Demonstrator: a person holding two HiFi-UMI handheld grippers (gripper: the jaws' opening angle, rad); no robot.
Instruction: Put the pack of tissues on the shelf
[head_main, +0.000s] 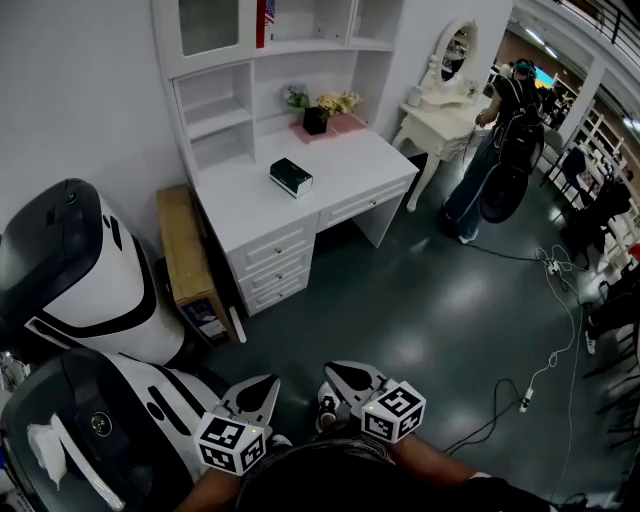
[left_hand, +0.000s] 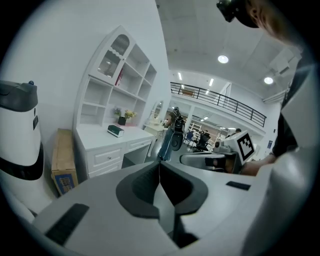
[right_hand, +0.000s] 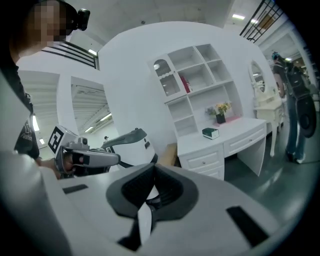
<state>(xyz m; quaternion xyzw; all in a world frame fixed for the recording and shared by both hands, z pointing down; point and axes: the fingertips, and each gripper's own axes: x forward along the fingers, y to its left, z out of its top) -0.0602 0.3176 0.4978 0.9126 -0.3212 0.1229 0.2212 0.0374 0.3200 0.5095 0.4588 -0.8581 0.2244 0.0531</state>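
Note:
The pack of tissues (head_main: 291, 177), a dark green box with a white side, lies on the white desk (head_main: 330, 175) far ahead of me. It shows small in the left gripper view (left_hand: 115, 131) and the right gripper view (right_hand: 210, 133). The white shelf unit (head_main: 262, 60) stands on the desk's back. My left gripper (head_main: 262, 392) and right gripper (head_main: 340, 377) hang close to my body, over the floor, well short of the desk. Both have their jaws shut with nothing between them.
A big white and black machine (head_main: 75, 270) stands at the left, with a wooden cabinet (head_main: 190, 258) beside the desk. A flower pot (head_main: 316, 116) sits by the shelf. A person (head_main: 500, 150) stands near a dressing table (head_main: 440, 120). Cables (head_main: 540, 330) run over the grey floor.

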